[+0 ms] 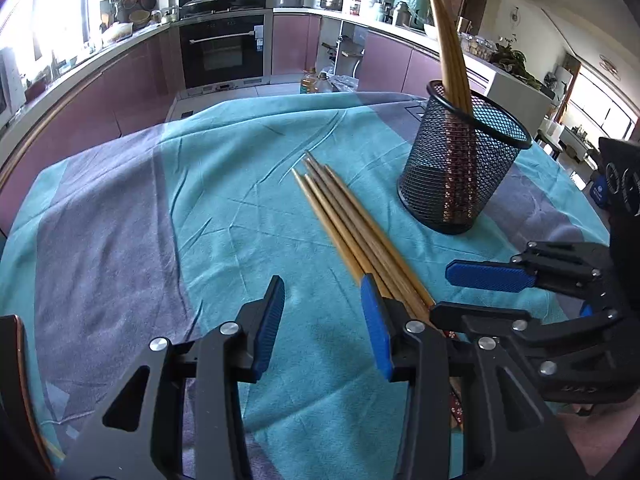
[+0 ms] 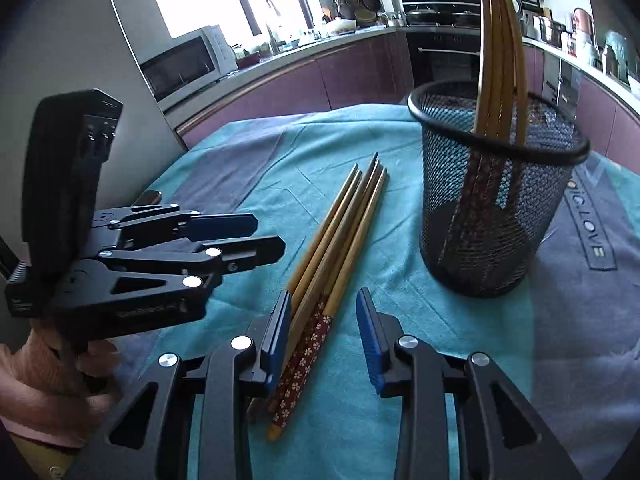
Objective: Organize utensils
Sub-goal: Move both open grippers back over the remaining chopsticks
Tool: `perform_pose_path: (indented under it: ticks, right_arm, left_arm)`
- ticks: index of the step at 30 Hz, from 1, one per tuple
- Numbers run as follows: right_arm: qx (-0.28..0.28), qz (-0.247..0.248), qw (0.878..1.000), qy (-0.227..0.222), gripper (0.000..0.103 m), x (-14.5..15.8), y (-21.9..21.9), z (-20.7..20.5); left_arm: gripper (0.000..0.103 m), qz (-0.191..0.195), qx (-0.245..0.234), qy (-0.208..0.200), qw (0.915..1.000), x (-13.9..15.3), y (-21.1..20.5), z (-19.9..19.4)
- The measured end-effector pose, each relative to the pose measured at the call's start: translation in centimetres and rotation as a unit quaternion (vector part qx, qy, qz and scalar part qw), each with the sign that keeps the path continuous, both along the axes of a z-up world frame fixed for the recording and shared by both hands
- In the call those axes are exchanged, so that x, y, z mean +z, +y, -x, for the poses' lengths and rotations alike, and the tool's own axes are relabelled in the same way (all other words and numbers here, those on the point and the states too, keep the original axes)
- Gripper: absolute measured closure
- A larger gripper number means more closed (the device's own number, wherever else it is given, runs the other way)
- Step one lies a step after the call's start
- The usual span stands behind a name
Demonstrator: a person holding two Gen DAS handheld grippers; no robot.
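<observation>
Several bamboo chopsticks (image 1: pixel 344 228) lie bundled on the teal cloth, their dark flower-patterned handle ends (image 2: pixel 308 352) pointing toward me. A black mesh cup (image 1: pixel 464 168) stands upright to their right with more chopsticks (image 1: pixel 446 48) leaning in it. My left gripper (image 1: pixel 324 316) hovers open just left of the bundle, nothing between its fingers; the chopsticks pass outside its right finger. My right gripper (image 2: pixel 324 324) is open and straddles the handle ends, which lie close against its left pad (image 2: pixel 280 328), while the right pad stands apart. The mesh cup (image 2: pixel 492 208) rises just beyond.
A teal and grey cloth (image 1: pixel 160 220) covers the table, whose far edge drops toward purple kitchen cabinets and an oven (image 1: pixel 222 48). A hand in a pink sleeve (image 2: pixel 44 384) holds the left gripper (image 2: pixel 268 236). The right gripper (image 1: pixel 440 292) reaches in from the right.
</observation>
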State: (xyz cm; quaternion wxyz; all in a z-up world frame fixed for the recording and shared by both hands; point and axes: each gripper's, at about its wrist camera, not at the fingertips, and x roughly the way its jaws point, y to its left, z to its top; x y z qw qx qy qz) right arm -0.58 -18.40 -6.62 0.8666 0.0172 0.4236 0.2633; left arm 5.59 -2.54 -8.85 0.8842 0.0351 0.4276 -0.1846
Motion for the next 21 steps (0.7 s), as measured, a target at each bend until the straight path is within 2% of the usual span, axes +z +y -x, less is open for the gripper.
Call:
perform_pose_path:
  ticks: [5,8,18,21]
  right_arm:
    - [-0.008,0.015,1.000,0.007,0.076,-0.6,0.1,-0.3]
    - [-0.011,-0.002,1.000,0.017,0.076,-0.6,-0.5,-0.7]
    - [-0.040,0.002,0.999,0.017,0.078,-0.7,-2.0,-1.3]
    - [-0.042,0.006,0.999,0.017,0.078,-0.7,-2.1,-1.4]
  left_arm:
    - [0.064,0.000,-0.002,0.003,1.0000,0.0,-0.2,0.1]
    - [0.064,0.005,-0.006,0.006,1.0000,0.1,-0.4,0.0]
    - [0.065,0.004,-0.021,0.016,0.9997,-0.4,-1.7,-0.4]
    - [0.068,0.001,-0.021,0.023,0.9995,-0.7,-1.9,-0.7]
